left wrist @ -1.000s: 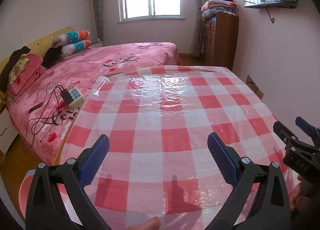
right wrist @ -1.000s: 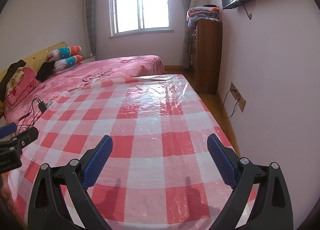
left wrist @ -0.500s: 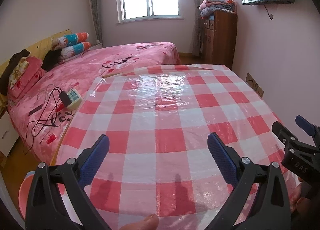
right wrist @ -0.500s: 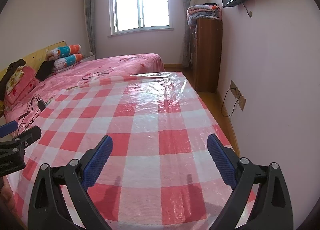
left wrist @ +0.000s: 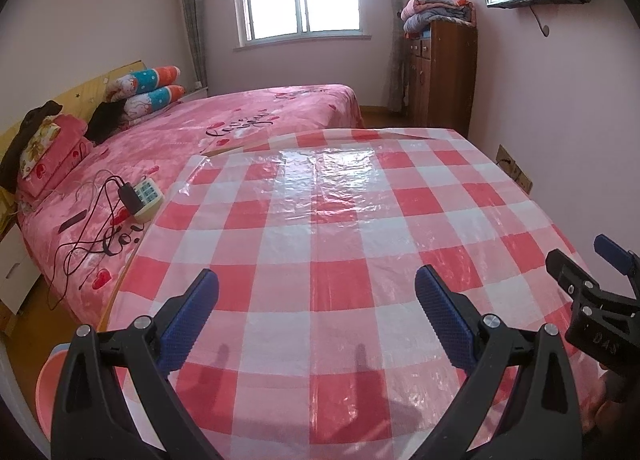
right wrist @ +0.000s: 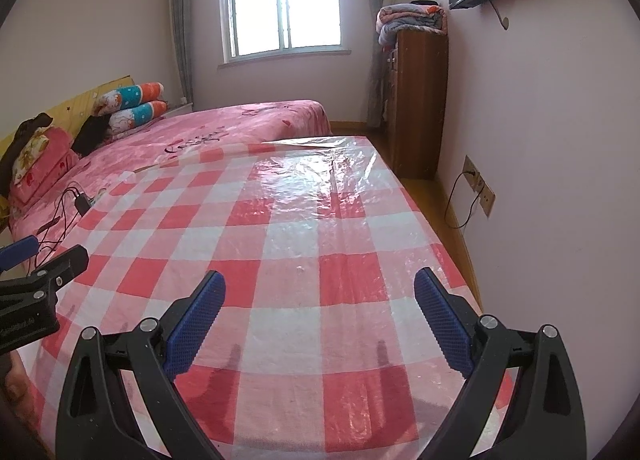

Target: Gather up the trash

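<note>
My left gripper (left wrist: pixel 316 280) hangs open over the near end of a table (left wrist: pixel 360 219) with a red-and-white checked cloth under clear plastic. Nothing is between its blue pads. My right gripper (right wrist: pixel 320 280) is open too, over the same table's right side, also holding nothing. Each gripper shows in the other's view: the right gripper (left wrist: pixel 586 260) at the right edge, the left gripper (right wrist: pixel 48 256) at the left edge. No piece of trash shows in either view.
A pink bed (left wrist: pixel 200 131) runs along the table's left, with a power strip (left wrist: pixel 146 197), cables and pillows on it. A wooden cabinet (right wrist: pixel 420 99) with folded blankets stands at the far right wall. A pink basin (left wrist: pixel 46 384) sits low at the left.
Both grippers have drawn back and lifted slightly, so more of the table's near end shows. A fingertip at the bottom of the left wrist view has gone out of sight.
</note>
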Demonstrator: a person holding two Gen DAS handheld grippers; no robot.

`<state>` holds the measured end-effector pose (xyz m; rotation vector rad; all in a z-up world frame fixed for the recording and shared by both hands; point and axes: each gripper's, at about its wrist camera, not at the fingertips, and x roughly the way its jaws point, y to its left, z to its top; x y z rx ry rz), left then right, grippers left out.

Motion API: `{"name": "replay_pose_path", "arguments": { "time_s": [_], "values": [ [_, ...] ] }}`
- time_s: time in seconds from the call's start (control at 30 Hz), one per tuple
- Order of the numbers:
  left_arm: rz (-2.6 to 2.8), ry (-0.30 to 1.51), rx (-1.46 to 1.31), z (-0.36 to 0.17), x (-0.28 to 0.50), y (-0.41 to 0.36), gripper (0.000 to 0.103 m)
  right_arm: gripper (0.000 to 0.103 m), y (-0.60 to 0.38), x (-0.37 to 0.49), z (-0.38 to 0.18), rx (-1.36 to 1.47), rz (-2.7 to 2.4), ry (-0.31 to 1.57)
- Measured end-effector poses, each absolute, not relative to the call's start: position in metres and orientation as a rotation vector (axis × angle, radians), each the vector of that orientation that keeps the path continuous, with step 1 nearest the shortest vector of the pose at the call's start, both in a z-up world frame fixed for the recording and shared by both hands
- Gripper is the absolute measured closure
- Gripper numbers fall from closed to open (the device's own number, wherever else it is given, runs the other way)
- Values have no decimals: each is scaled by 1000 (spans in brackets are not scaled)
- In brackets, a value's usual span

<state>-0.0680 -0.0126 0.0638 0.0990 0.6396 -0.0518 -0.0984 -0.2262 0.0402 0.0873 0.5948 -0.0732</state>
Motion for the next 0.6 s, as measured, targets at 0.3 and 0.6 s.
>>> {"name": "replay_pose_path", "arguments": {
  "time_s": [0.3, 0.6],
  "values": [
    [-53, 725, 63, 44, -44, -10, 4, 9, -228, -80, 31, 114, -63, 663],
    [-35, 899, 17, 7, -9, -11, 4, 9, -221, -45, 13, 122, -48, 808]
  ]
}}
